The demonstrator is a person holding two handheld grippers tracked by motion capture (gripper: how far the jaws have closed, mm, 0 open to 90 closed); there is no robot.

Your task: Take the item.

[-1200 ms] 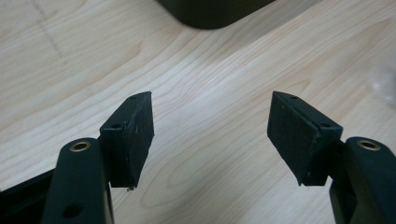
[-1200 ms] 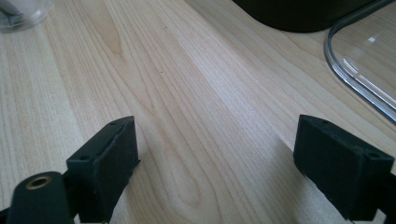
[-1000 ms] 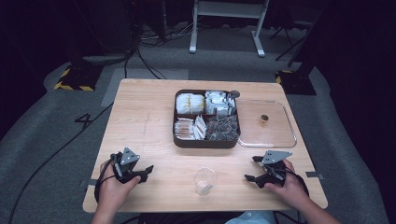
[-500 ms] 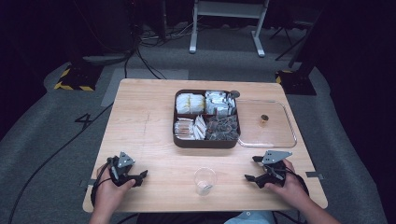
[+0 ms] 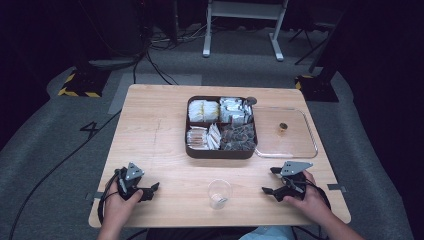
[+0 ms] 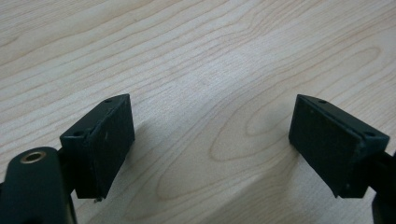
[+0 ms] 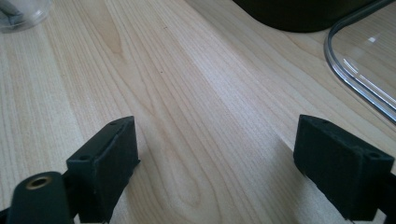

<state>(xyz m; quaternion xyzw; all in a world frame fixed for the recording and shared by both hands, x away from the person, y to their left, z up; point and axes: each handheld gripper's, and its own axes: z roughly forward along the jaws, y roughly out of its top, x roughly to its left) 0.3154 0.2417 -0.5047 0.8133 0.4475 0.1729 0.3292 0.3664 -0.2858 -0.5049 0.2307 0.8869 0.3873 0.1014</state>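
My left gripper rests low over the near-left part of the wooden table. Its jaws have just been opening and now stand wide apart, with only bare wood between them. My right gripper sits at the near right, open too, with nothing between its pads. A clear plastic cup stands between the two grippers near the front edge, and it also appears in the right gripper view's top left corner.
A dark four-compartment tray with packets and snacks sits at the table's middle. Its clear lid lies flat to the right of it, close ahead of my right gripper. Cables run over the grey floor beyond.
My left gripper has sunk a little toward the table and its jaws have spread wider. The right hand, cup, tray and lid have stayed put.
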